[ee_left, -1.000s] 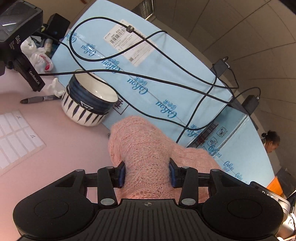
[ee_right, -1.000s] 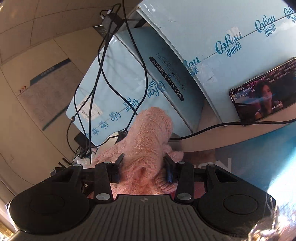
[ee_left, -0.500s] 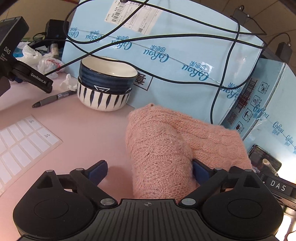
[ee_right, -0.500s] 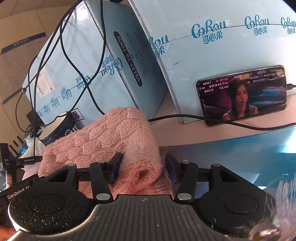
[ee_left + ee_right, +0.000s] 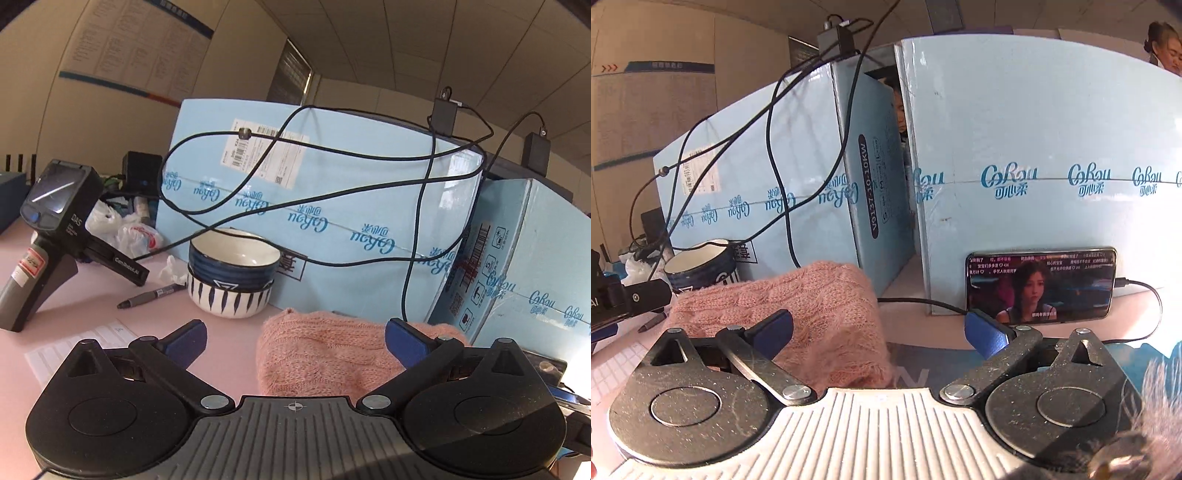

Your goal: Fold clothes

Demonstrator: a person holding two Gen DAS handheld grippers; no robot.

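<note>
Left wrist view: left gripper (image 5: 293,338) has its jaws spread wide, holding nothing. The pink sweater (image 5: 325,354) lies folded in a bundle on the pink bench (image 5: 92,306), between the fingers but nearer the right-hand one, just in front of the blue boxes (image 5: 332,206). Bowls (image 5: 232,273), two stacked, sit to its left against the box; marker (image 5: 151,295) and a spare gripper (image 5: 48,236) are further left. Black cables (image 5: 417,206) hang down the box face.

Right wrist view: right gripper (image 5: 879,328) also has jaws wide and empty. Sweater (image 5: 812,295) sits left of centre, behind the left finger (image 5: 772,330); contact unclear. Phone (image 5: 1039,286) leans on the right box, screen lit, cable plugged in.
</note>
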